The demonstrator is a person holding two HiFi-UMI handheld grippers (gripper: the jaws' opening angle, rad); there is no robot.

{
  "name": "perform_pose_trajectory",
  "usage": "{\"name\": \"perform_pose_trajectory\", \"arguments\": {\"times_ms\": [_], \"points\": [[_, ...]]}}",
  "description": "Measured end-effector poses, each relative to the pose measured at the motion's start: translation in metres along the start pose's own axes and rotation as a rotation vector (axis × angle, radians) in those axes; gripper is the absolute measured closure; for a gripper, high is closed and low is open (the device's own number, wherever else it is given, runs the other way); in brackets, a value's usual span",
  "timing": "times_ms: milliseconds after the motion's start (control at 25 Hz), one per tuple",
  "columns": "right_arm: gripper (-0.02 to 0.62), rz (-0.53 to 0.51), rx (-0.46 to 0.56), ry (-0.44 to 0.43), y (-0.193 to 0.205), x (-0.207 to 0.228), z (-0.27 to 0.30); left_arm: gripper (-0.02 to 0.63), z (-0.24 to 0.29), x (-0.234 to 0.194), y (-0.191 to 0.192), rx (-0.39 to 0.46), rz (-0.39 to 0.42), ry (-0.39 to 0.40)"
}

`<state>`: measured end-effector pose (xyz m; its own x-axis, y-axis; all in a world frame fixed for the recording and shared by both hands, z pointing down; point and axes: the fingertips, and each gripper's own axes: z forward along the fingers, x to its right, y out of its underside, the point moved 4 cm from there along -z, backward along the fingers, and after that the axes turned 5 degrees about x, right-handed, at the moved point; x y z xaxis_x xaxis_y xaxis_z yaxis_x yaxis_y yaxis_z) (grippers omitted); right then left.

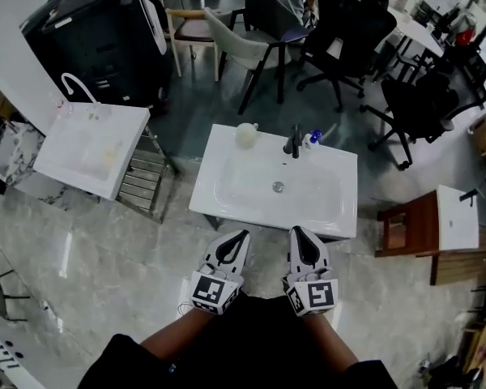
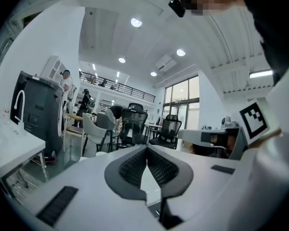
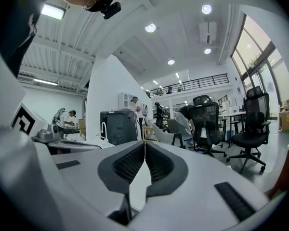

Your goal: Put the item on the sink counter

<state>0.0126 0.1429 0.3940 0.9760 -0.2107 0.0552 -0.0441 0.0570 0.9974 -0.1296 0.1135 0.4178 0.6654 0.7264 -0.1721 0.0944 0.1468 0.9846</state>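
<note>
The white sink counter (image 1: 223, 191) stands just ahead of me, with a black tap (image 1: 295, 142) at its back edge. A cream round item (image 1: 246, 134) rests on the back rim left of the tap. A small blue-and-white item (image 1: 312, 138) sits just right of the tap. My left gripper (image 1: 244, 234) and right gripper (image 1: 296, 231) hover side by side at the counter's near edge, tips pointing at it. Both are shut with nothing between the pads, as the left gripper view (image 2: 147, 151) and the right gripper view (image 3: 145, 146) show.
A second white sink (image 1: 89, 148) with a curved white tap (image 1: 78, 83) stands to the left on a metal frame. A black cabinet (image 1: 105, 31) is behind it. Chairs (image 1: 251, 43) crowd the far side. A wooden stand (image 1: 409, 225) with a small basin (image 1: 458, 217) is at right.
</note>
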Motion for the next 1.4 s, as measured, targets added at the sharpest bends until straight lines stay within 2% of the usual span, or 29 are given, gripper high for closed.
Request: {"name": "perform_pose_trajectory", "arguments": {"times_ms": [120,320,600,760,920,1160,1400], "points": [[0.563,-0.006,-0.002,0.032,-0.009,0.023,-0.025,0.591,0.02,0.028,-0.012,-0.016,0.014,-0.024],[0.563,0.003,-0.022,0.088,-0.024,0.08,-0.081,0.591,0.05,0.099,-0.04,0.015,0.025,-0.02],[0.563,-0.04,-0.009,0.122,-0.039,0.14,-0.152,0.591,0.066,0.182,-0.024,-0.005,0.081,-0.002],[0.563,-0.044,-0.008,0.111,-0.035,0.154,-0.184,0.591,0.064,0.215,-0.009,-0.019,0.074,0.001],[0.563,-0.038,-0.011,0.097,-0.031,0.167,-0.212,0.591,0.058,0.246,-0.009,0.037,0.061,0.0],[0.563,-0.019,-0.022,0.081,-0.017,0.188,-0.253,0.591,0.044,0.286,0.012,0.004,0.06,-0.047],[0.563,-0.022,-0.017,0.046,-0.01,0.193,-0.281,0.591,0.03,0.315,0.017,0.028,0.083,-0.078]]}}
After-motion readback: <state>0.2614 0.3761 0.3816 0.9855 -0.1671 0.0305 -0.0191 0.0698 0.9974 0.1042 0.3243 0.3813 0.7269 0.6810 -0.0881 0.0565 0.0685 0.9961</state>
